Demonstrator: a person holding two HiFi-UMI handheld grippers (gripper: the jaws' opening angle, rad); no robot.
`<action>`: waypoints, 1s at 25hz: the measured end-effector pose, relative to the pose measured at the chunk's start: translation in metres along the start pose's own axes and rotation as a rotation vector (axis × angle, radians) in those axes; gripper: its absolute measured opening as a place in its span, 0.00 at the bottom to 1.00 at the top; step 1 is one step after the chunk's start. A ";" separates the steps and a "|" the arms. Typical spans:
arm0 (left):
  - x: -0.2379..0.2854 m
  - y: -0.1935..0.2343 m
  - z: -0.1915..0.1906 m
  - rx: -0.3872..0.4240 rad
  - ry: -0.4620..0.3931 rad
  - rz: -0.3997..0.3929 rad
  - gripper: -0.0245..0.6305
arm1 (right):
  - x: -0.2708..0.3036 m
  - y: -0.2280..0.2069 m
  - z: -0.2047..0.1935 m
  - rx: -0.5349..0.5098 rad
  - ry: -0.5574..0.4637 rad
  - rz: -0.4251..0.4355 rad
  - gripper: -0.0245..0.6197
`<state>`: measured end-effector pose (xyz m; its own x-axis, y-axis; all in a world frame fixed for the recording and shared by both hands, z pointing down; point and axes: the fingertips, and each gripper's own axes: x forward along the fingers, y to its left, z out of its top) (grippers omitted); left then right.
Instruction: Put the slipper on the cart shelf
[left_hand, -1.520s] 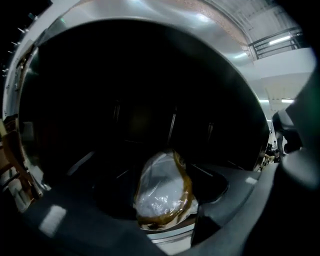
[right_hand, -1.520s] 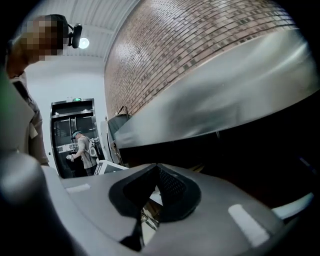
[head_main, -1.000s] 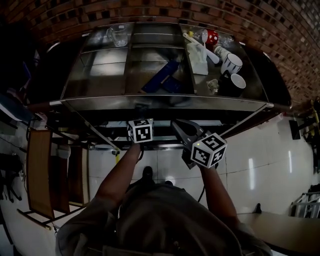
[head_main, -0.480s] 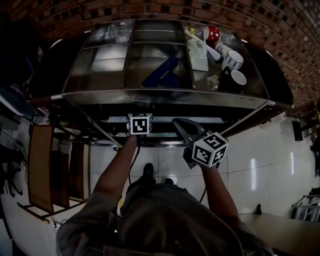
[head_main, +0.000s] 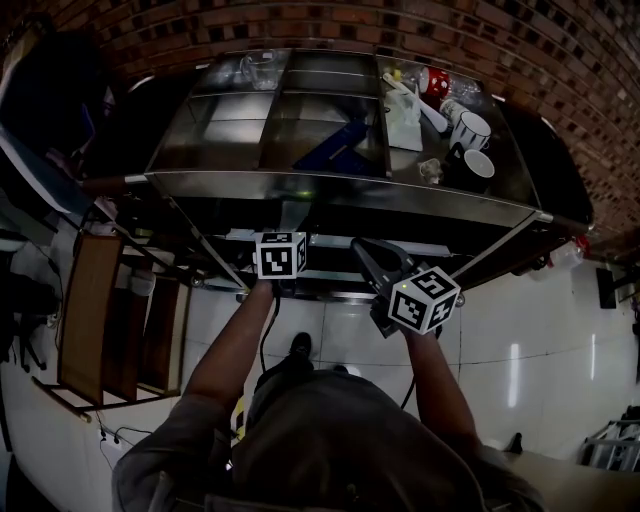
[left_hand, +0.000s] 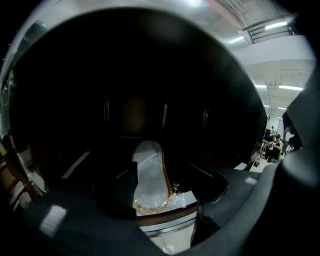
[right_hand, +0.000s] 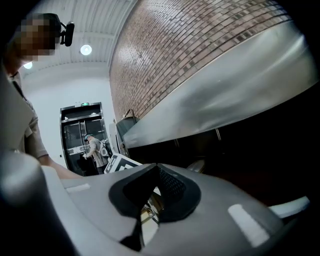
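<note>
The slipper (left_hand: 149, 172) lies flat on the low shelf (left_hand: 165, 217) of the cart (head_main: 340, 195). It is white with a thin brown rim. Its near end is close to the front edge of the shelf, and some clear wrap sticks out beside it there.

The left gripper (left_hand: 172, 189) points into the dark space under the cart top. Its jaws stand wide apart and have just been opening. The slipper sits in the gap between them, but the pads do not press on it.

The right gripper (right_hand: 156, 167) is held just beside the left one, out in front of the cart. Its jaws are together and there is nothing in them.

On top of the cart, two mugs (head_main: 470, 128) stand at the right side. A blue thing (head_main: 335, 145) lies in the middle, and a glass (head_main: 262, 68) stands at the back. A brick wall (head_main: 560, 60) is behind the cart. The floor (head_main: 540, 340) is made of pale tiles.
</note>
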<state>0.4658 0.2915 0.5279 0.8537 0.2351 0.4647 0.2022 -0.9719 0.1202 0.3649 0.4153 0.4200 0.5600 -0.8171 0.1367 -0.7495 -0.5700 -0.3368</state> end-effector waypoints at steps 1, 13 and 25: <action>-0.009 -0.004 0.002 0.004 -0.008 0.001 0.48 | -0.003 0.000 0.000 0.000 -0.004 0.008 0.04; -0.127 -0.055 0.033 0.058 -0.168 0.037 0.05 | -0.024 0.024 0.008 -0.043 -0.057 0.114 0.04; -0.166 -0.067 0.041 0.033 -0.185 -0.118 0.05 | -0.010 0.062 0.016 -0.115 -0.054 0.115 0.04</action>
<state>0.3304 0.3169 0.4069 0.8960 0.3448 0.2800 0.3193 -0.9382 0.1337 0.3185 0.3889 0.3824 0.4838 -0.8737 0.0516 -0.8437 -0.4812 -0.2377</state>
